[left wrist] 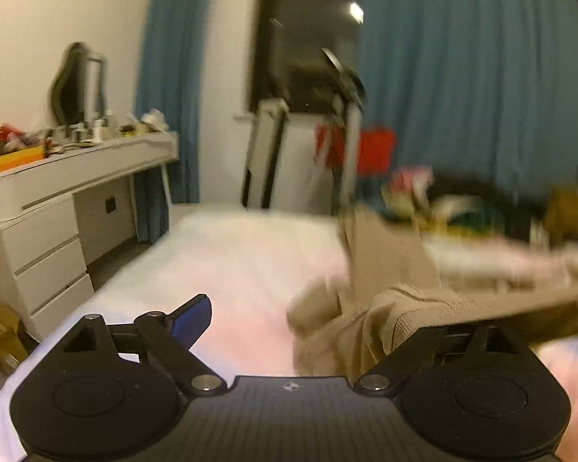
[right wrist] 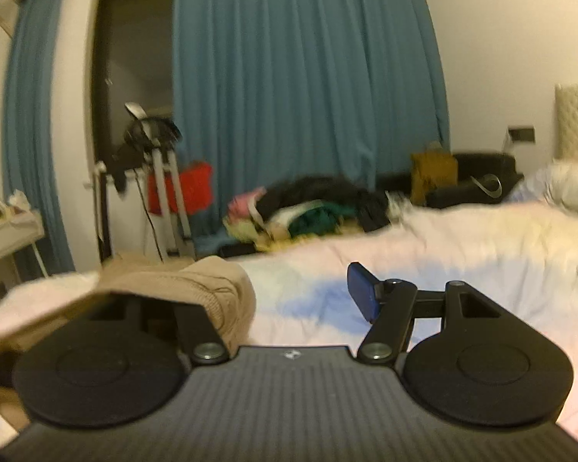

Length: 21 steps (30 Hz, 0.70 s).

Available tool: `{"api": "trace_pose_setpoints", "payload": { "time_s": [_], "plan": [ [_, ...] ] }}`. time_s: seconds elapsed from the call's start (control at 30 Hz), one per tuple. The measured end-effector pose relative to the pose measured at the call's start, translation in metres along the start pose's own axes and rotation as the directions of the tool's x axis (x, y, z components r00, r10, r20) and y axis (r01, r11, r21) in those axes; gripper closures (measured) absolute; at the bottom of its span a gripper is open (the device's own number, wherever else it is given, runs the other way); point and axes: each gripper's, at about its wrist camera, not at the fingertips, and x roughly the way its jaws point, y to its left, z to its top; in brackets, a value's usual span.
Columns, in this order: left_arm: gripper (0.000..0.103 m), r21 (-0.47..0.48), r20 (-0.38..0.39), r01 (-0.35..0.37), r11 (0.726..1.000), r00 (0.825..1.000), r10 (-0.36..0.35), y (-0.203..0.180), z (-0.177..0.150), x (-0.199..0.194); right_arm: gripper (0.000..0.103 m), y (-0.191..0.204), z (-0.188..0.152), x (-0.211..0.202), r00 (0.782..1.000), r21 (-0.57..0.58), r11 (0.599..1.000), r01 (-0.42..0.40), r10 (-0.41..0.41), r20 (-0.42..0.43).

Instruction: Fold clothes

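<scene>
A tan ribbed garment [left wrist: 400, 308] lies crumpled on the white and pink bed [left wrist: 231, 261]. In the left wrist view its edge drapes over my right finger and hides it. My left gripper [left wrist: 308, 315] is open, with only the blue left pad [left wrist: 190, 319] showing. In the right wrist view the same tan garment [right wrist: 196, 285] drapes over the left finger. My right gripper [right wrist: 289, 292] is open, with the blue right pad [right wrist: 360, 292] free above the sheet. Neither gripper pinches the cloth.
A pile of mixed clothes [right wrist: 308, 208] lies at the bed's far edge before blue curtains [right wrist: 300, 77]. A white dresser [left wrist: 69, 200] with clutter stands left. A folded treadmill [left wrist: 343, 131] and a red item [left wrist: 370, 150] stand by the dark window. Pillows [right wrist: 570, 184] lie right.
</scene>
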Motion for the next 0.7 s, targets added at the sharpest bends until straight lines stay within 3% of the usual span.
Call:
{"api": "trace_pose_setpoints", "payload": {
  "time_s": [0.07, 0.23, 0.3, 0.47, 0.63, 0.7],
  "plan": [
    [0.008, -0.024, 0.106, -0.023, 0.999, 0.994, 0.025, 0.005, 0.032, -0.023, 0.039, 0.009, 0.025, -0.007, 0.999, -0.018, 1.000, 0.006, -0.006, 0.033],
    [0.008, -0.129, 0.246, 0.025, 0.991, 0.969, 0.008, 0.014, 0.137, -0.086, 0.039, 0.036, 0.127, -0.033, 0.989, -0.069, 0.998, -0.014, 0.024, 0.147],
    [0.008, -0.142, 0.302, 0.034, 0.989, 0.953, 0.010, 0.014, 0.182, -0.110, 0.039, 0.043, 0.175, -0.045, 0.980, -0.074, 0.997, -0.038, 0.052, 0.192],
    [0.007, -0.138, 0.457, 0.071, 0.988, 0.890, 0.000, 0.014, 0.295, -0.183, 0.040, 0.053, 0.289, -0.085, 0.950, -0.116, 0.987, -0.111, 0.140, 0.280],
    [0.007, -0.110, 0.533, 0.138, 0.984, 0.844, -0.059, 0.008, 0.376, -0.240, 0.039, 0.047, 0.372, -0.130, 0.913, -0.152, 0.975, -0.163, 0.207, 0.350],
    [0.006, -0.091, 0.532, 0.133, 0.987, 0.844, -0.065, -0.001, 0.393, -0.247, 0.039, 0.042, 0.399, -0.144, 0.900, -0.152, 0.972, -0.179, 0.224, 0.373]
  ]
}}
